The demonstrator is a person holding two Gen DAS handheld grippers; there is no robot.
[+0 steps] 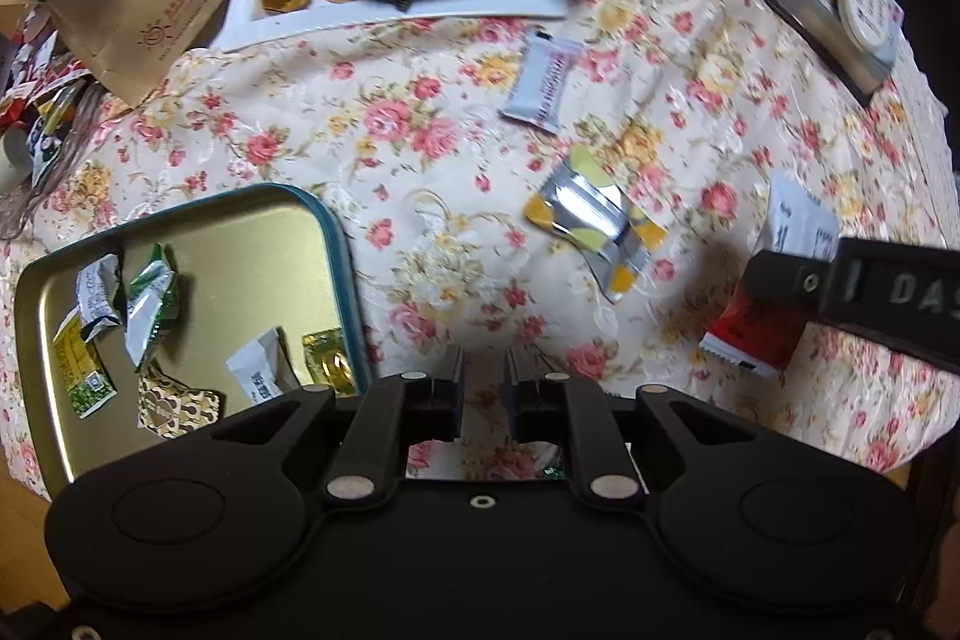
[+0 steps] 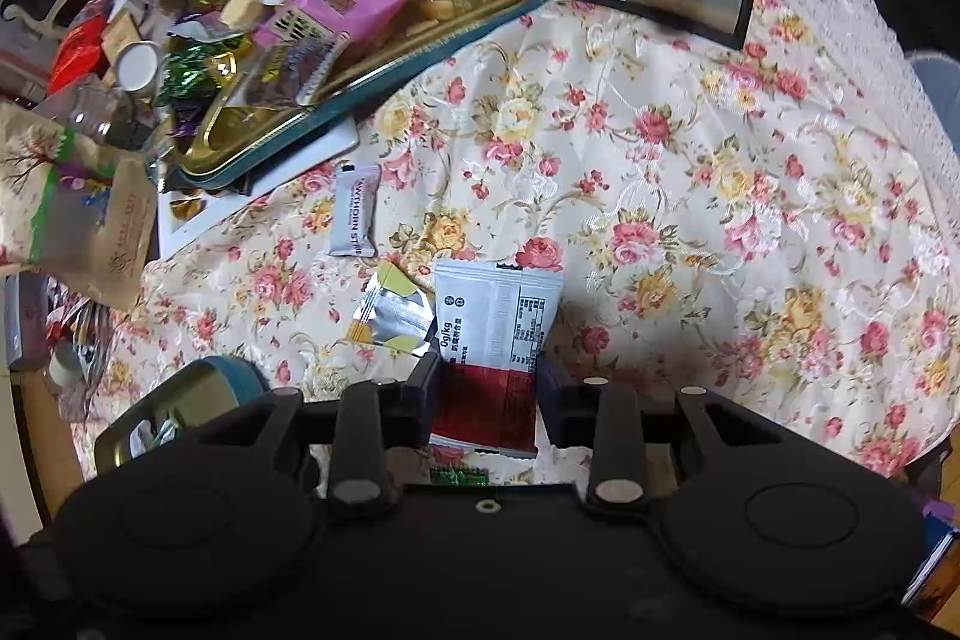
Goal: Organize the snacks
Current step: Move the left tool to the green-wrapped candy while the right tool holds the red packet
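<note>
Right gripper (image 2: 489, 388) straddles red-and-white flat snack sachet (image 2: 492, 340) on floral tablecloth (image 2: 690, 196), jaws apart, contact unclear | left gripper (image 1: 483, 376) narrow, empty, beside gold tin tray (image 1: 252, 244)

Pretty soft indoor light, a bit dim overall. Heavy fisheye bending toward the edges, corners go dark. The gold tray (image 1: 252, 232) picks up a mild sheen, and a soft shadow sits on the floral tablecloth (image 2: 690, 196). Far clutter looks blurry and smeared.
</note>
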